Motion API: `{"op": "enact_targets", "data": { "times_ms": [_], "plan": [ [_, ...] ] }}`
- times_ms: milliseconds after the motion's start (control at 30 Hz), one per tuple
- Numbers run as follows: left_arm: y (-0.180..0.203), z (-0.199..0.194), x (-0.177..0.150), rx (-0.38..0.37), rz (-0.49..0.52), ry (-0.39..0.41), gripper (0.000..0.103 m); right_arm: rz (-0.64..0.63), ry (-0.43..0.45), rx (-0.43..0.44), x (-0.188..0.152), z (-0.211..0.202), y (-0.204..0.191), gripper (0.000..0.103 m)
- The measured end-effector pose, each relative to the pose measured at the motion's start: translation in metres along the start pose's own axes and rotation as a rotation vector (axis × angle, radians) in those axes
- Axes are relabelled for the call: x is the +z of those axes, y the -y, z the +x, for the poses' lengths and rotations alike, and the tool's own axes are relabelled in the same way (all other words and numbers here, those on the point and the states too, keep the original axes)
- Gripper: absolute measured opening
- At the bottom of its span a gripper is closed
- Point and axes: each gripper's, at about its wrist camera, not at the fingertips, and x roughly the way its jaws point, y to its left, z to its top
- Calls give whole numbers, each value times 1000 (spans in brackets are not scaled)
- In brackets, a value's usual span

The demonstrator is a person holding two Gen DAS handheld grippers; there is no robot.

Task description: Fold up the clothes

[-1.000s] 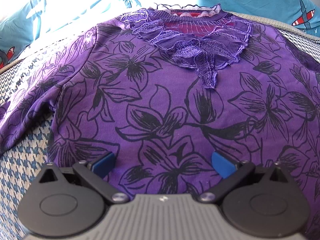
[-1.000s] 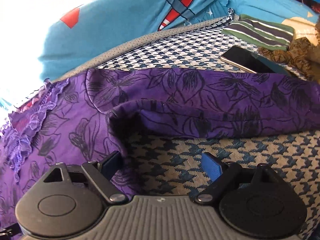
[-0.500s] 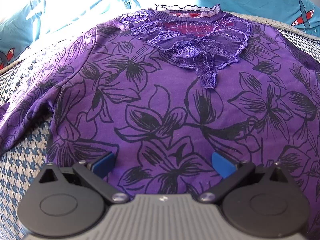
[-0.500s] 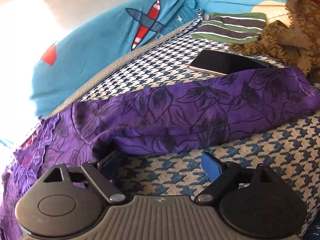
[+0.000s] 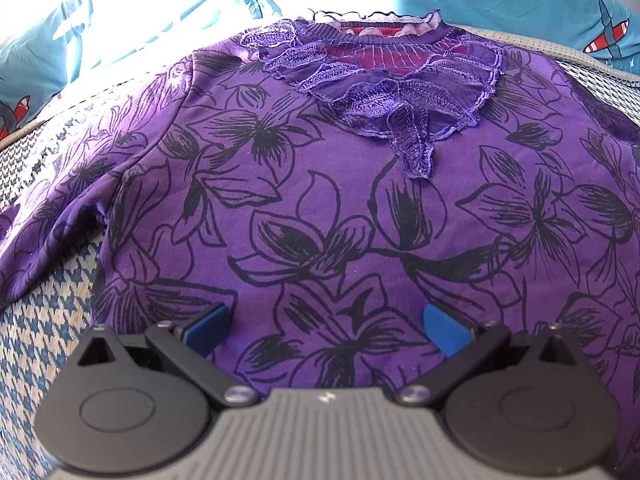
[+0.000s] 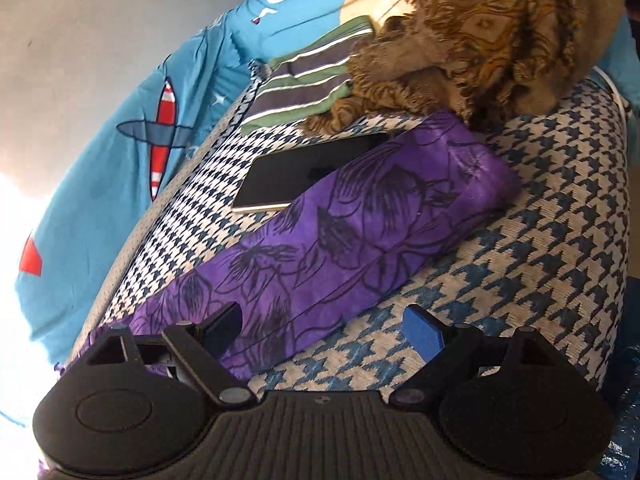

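Observation:
A purple top with a black flower print (image 5: 320, 208) lies flat, front up, on a blue-and-white houndstooth cover (image 5: 44, 332); its lace collar (image 5: 396, 92) is at the far side. My left gripper (image 5: 326, 326) is open and empty, low over the top's lower front. In the right wrist view the top's right sleeve (image 6: 352, 232) stretches away over the cover (image 6: 540, 248). My right gripper (image 6: 322, 328) is open and empty, its jaws astride the sleeve's near part.
A dark phone (image 6: 304, 172) lies beside the sleeve, partly under its edge. A folded green striped garment (image 6: 304, 88) and a brown patterned cloth heap (image 6: 480, 32) sit past the cuff. Teal bedding with plane prints (image 6: 160, 128) runs along the back.
The right gripper has swung right along the sleeve, away from the armpit, so the cuff and brown heap now fill its view. The left gripper has stayed put.

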Motion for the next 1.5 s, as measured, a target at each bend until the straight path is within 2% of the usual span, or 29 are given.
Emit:
{"op": "enact_targets", "data": {
  "times_ms": [167,300,533,667,900,1000,1100,1167,1267,1400,1500],
  "plan": [
    [0,0,0,3,-1,2,103,76,29,4,8,-2,26,87],
    [1,1,0,7,-3,3,103,148,45,63,12,-3,42,86],
    [2,1,-1,7,-3,4,103,219,101,107,18,2,62,69],
    [1,2,-2,6,-2,4,103,229,131,120,20,6,66,65],
    [1,3,-2,10,-4,7,103,161,173,83,21,12,58,62],
    [2,3,-2,12,-5,8,103,117,193,50,20,15,52,56],
    [1,4,-2,10,-4,8,103,68,217,2,19,19,47,40],
    [1,4,-1,10,-3,9,103,53,224,-34,18,20,45,14],
    [1,4,-2,11,-4,8,103,93,228,-22,18,18,48,10],
    [1,4,-2,12,-3,10,103,53,266,-7,19,10,36,8],
    [2,4,-2,13,-3,11,103,15,306,37,20,-2,19,8]
  ]
}}
